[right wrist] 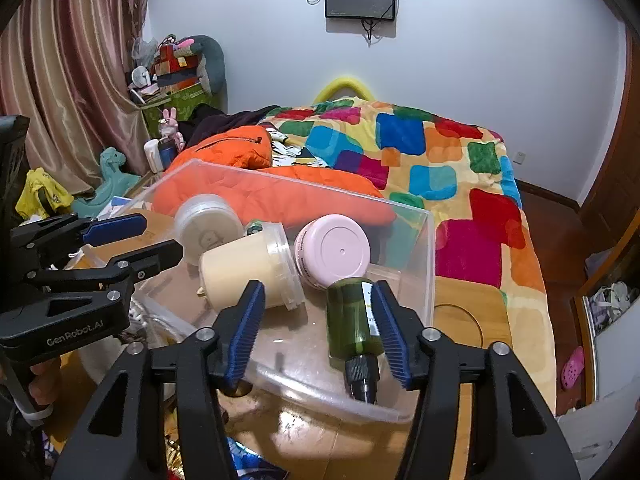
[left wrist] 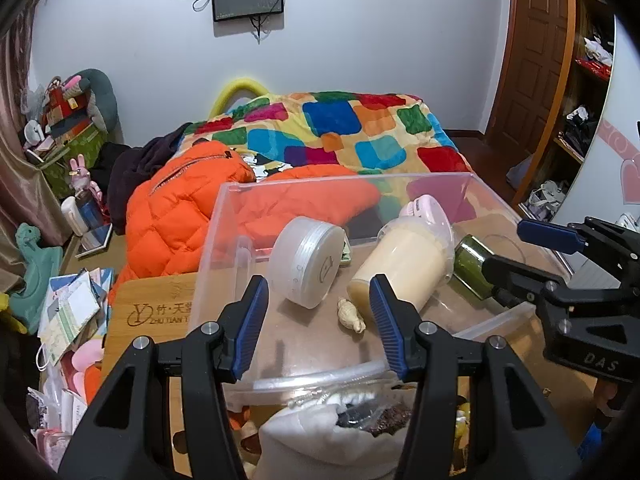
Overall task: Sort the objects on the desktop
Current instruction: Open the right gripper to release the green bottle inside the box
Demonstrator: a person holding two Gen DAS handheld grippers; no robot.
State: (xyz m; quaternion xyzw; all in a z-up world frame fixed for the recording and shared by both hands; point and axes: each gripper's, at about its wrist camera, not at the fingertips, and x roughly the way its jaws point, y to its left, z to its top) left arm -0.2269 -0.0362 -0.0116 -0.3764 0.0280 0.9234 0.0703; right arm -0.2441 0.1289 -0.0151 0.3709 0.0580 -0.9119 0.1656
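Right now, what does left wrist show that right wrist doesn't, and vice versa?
Left wrist only: a small beige knobbly piece on the bin floor, a white pouch just below the bin, the wooden door and open shelves.

Right wrist only: the green bottle's black cap, the pink lid face-on, a pink shoe on the floor.

Both: clear bin, cream tub, white round jar, green bottle, orange jacket, both grippers open, left, right.
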